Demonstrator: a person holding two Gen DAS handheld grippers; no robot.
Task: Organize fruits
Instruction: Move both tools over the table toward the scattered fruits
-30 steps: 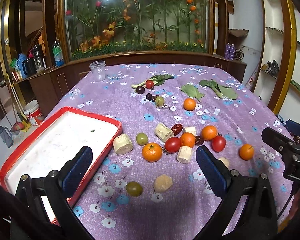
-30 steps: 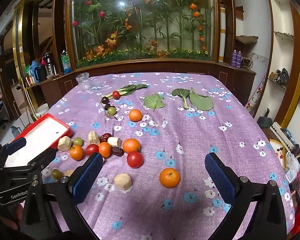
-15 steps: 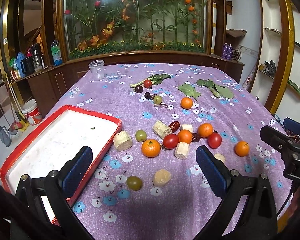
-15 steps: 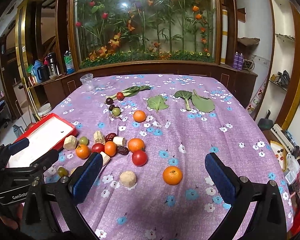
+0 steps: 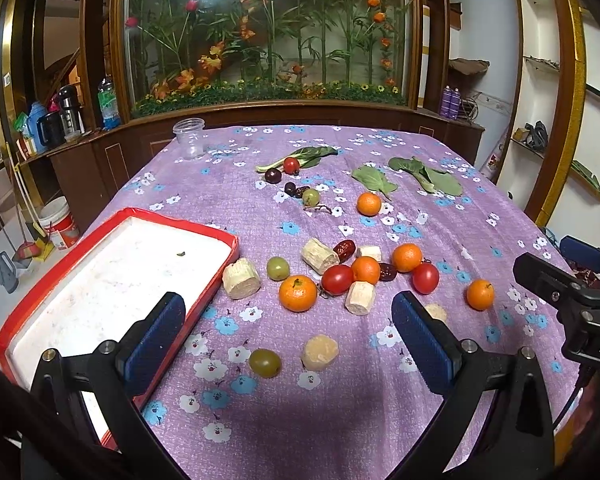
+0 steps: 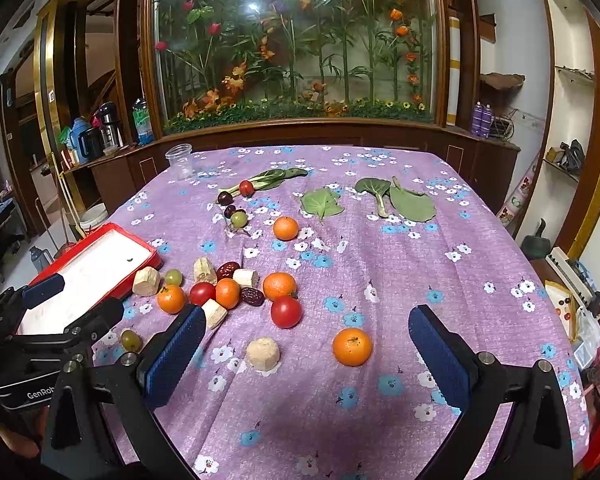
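Fruit lies scattered on a purple flowered tablecloth [image 5: 340,420]: oranges [image 5: 297,293] [image 6: 352,346], red tomatoes [image 5: 337,279] [image 6: 286,311], green grapes [image 5: 265,363], pale cane pieces [image 5: 242,279] [image 6: 263,353] and dark dates [image 5: 344,248]. A red tray with a white floor [image 5: 100,280] sits at the left and holds no fruit. My left gripper [image 5: 288,336] is open and empty above the near fruit. My right gripper [image 6: 304,356] is open and empty, with the orange and a pale piece between its fingers in view.
Green leaves [image 6: 322,203] [image 6: 410,204], dark plums [image 6: 225,197], a far orange [image 6: 285,228] and a clear plastic cup [image 6: 179,160] lie farther back. A glass case of flowers stands behind the table. The left gripper's body [image 6: 40,344] shows at the right view's left.
Both grippers have drawn slightly back and up from the table; the fruit sits a little farther away in both views. Both stay open. No fruit moved.
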